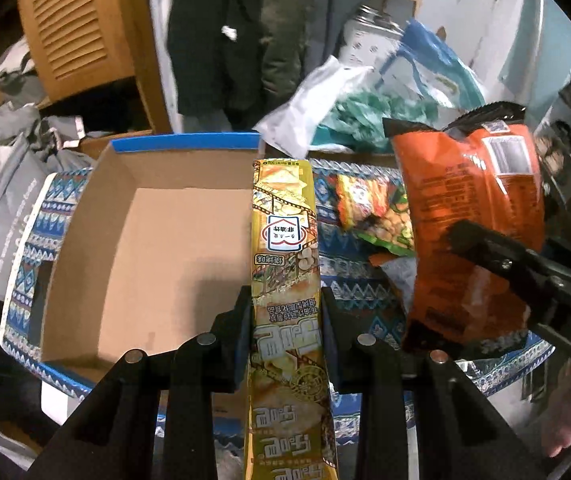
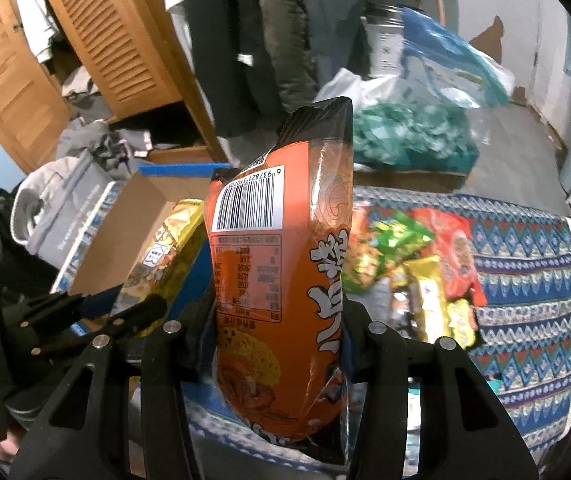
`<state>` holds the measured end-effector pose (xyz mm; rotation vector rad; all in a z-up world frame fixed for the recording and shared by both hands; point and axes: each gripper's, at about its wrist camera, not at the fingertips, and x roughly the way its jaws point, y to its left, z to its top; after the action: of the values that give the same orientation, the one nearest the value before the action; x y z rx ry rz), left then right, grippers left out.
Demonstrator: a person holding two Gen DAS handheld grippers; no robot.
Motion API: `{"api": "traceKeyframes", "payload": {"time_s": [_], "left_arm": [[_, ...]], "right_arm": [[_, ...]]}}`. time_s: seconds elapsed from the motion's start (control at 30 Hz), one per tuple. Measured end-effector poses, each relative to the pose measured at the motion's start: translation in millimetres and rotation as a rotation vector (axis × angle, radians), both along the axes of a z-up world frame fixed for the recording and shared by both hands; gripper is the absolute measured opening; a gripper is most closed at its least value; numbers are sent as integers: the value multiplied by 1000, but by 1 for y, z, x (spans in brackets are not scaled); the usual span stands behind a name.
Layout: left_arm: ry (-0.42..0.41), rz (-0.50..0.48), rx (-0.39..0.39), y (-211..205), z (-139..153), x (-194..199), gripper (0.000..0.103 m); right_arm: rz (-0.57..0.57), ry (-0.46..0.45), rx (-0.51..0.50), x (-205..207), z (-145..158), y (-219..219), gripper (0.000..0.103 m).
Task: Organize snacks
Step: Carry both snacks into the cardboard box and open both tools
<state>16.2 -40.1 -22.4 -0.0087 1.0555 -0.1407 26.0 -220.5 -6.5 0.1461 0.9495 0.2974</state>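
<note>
Closest to the left wrist camera, the left gripper [image 1: 286,320] is closed on a long yellow snack packet [image 1: 285,264], its two fingers pressed against the packet's narrow sides; the packet runs straight away from the camera with its far end beside the right wall of the cardboard box [image 1: 141,240]. Similarly, in the right wrist view the right gripper [image 2: 279,344] clamps an orange snack bag [image 2: 277,264] that stands upright between its fingers, barcode panel facing the lens and the black sealed edge at the top. From the left view the same orange snack bag [image 1: 469,216] hangs to the right of the yellow packet, held by the black fingers coming in from the right edge. Just past both grippers the box sits open on a patterned blue cloth [image 2: 525,264], its brown floor bare and its rim edged in blue. Farther along the cloth, to the right of the box, lies a pile of loose snack packets [image 2: 417,256] in red, green and yellow, overlapping each other. Beyond the cloth are a heap of green and white plastic bags [image 1: 349,116], dark hanging clothes [image 2: 229,40] and a wooden louvred door [image 2: 113,36] at the back left.
</note>
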Motion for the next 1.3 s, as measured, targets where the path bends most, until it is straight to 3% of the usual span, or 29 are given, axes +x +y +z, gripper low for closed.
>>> {"api": "traceKeyframes", "payload": {"time_s": [0.37, 0.77, 1.3], "left_arm": [[-45, 103, -20, 70, 8, 6, 31], [-16, 191, -28, 125, -14, 12, 31], [20, 260, -11, 144, -40, 29, 32]], "right_arm": [[68, 3, 23, 20, 9, 67, 47], [148, 34, 27, 39, 3, 140, 47], [205, 121, 8, 56, -30, 185, 50]]}}
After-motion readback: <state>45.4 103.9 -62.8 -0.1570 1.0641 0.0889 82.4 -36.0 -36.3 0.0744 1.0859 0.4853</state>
